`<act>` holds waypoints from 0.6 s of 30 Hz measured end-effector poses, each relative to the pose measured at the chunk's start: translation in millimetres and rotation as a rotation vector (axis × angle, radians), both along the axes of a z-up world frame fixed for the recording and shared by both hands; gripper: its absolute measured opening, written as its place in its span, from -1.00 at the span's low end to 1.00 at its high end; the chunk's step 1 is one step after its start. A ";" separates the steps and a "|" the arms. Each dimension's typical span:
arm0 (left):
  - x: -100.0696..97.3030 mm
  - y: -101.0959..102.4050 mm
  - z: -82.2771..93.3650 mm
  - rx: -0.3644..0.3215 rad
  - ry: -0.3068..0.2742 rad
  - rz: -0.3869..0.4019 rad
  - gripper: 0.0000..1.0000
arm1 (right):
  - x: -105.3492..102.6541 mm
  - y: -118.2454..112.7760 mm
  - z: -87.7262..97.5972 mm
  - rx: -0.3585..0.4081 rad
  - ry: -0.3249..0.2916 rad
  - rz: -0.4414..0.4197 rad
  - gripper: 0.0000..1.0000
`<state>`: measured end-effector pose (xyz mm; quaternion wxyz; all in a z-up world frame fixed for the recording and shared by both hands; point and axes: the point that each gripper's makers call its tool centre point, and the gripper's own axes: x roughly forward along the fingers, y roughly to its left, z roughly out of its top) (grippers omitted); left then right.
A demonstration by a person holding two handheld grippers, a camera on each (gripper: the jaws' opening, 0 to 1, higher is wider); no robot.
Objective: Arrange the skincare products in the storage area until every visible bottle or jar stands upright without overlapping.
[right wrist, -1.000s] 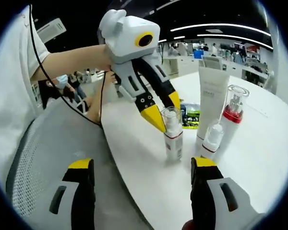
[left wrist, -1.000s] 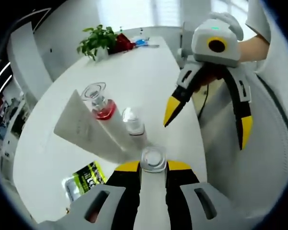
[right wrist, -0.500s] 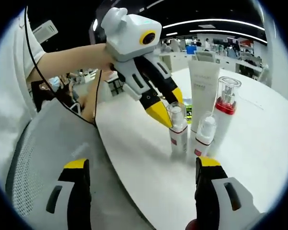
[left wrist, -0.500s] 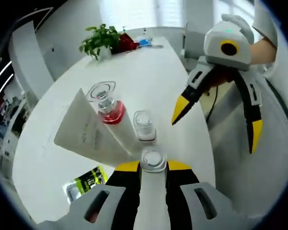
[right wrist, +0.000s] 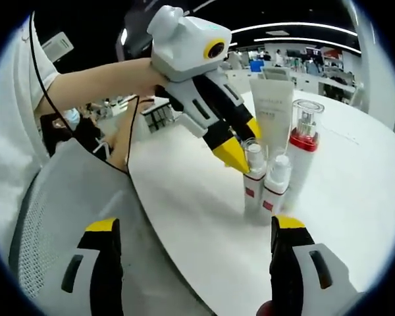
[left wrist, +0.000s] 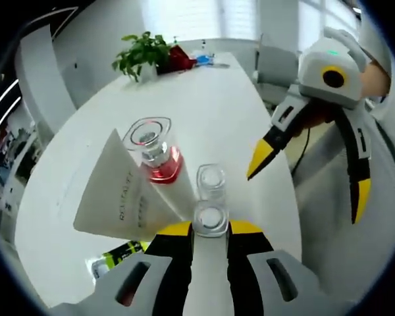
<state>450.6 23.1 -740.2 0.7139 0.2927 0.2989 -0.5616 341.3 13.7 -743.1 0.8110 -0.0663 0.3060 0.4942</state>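
On the white bench, we clamp our left hand-held gripper around a small clear-capped bottle, upright beside a second small bottle, a white tube and a red-collared bottle; our right hand-held gripper hangs spread wide, empty.

We count two small white bottles with clear caps, one just beside the other, one taller bottle with a red collar, one white tube, one green packet, one potted plant and one round white table.
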 end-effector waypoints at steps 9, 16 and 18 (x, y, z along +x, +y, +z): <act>0.1 -2.7 0.2 0.023 -0.018 -0.001 -0.52 | -0.7 0.0 -0.2 0.003 0.006 -0.002 0.88; -0.3 -4.8 2.1 0.008 -0.010 0.003 -0.52 | -1.4 0.0 -0.8 0.004 0.012 0.000 0.89; -0.6 -5.7 3.0 0.001 -0.006 0.004 -0.50 | -1.6 0.4 -0.6 0.006 0.013 0.001 0.89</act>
